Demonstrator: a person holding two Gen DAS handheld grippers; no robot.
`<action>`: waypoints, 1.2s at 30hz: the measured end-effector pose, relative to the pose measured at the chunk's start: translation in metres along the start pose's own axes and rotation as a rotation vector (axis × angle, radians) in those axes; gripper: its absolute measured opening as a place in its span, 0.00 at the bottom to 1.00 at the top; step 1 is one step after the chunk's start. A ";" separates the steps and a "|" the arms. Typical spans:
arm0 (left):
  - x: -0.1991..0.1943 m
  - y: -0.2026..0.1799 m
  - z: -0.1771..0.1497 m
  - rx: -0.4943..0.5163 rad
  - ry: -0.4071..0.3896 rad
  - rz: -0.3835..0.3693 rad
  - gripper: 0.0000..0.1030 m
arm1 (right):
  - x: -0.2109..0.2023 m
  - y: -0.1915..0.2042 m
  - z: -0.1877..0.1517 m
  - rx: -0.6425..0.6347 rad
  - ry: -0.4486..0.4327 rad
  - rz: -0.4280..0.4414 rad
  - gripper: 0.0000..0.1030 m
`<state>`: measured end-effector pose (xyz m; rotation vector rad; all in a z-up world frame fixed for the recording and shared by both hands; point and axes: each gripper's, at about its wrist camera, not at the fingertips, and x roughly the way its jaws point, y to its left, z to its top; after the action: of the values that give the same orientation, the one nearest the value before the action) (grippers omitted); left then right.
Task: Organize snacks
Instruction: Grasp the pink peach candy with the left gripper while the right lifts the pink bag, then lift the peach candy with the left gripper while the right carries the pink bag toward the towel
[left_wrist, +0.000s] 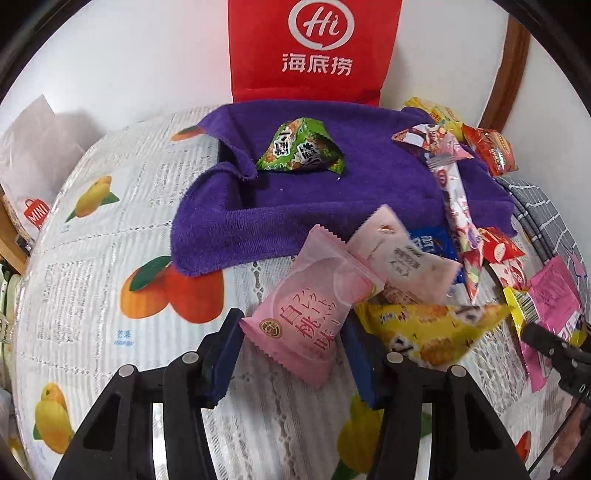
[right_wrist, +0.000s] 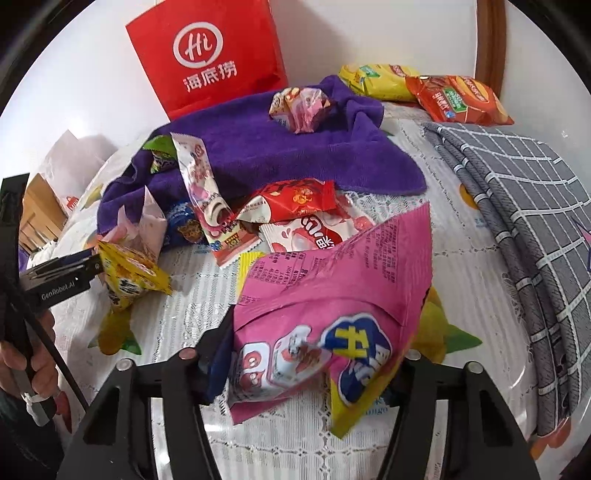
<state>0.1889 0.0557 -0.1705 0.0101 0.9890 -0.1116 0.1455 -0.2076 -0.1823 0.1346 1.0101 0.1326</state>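
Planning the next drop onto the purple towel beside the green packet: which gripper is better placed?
Left. The left gripper holds a small pale pink packet facing the purple towel and green packet. The right gripper's big pink bag sits behind the snack pile.

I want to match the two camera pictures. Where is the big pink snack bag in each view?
Left wrist view: the big pink snack bag lies at the far right edge, partly cut off.
Right wrist view: the same bag fills the lower centre, between the right gripper fingers.
Shared landmark: the red paper bag standing against the wall behind the purple towel.
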 end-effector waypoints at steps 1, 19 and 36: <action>-0.002 0.000 0.001 -0.002 -0.004 -0.001 0.49 | -0.003 0.000 0.000 0.000 -0.008 -0.001 0.57; -0.080 -0.009 0.005 -0.030 -0.095 -0.009 0.49 | -0.079 -0.001 0.016 0.037 -0.124 0.033 0.56; -0.135 -0.034 0.033 -0.013 -0.161 -0.015 0.49 | -0.134 0.001 0.068 0.038 -0.216 0.018 0.56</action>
<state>0.1392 0.0318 -0.0383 -0.0184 0.8295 -0.1178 0.1325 -0.2330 -0.0348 0.1885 0.7959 0.1133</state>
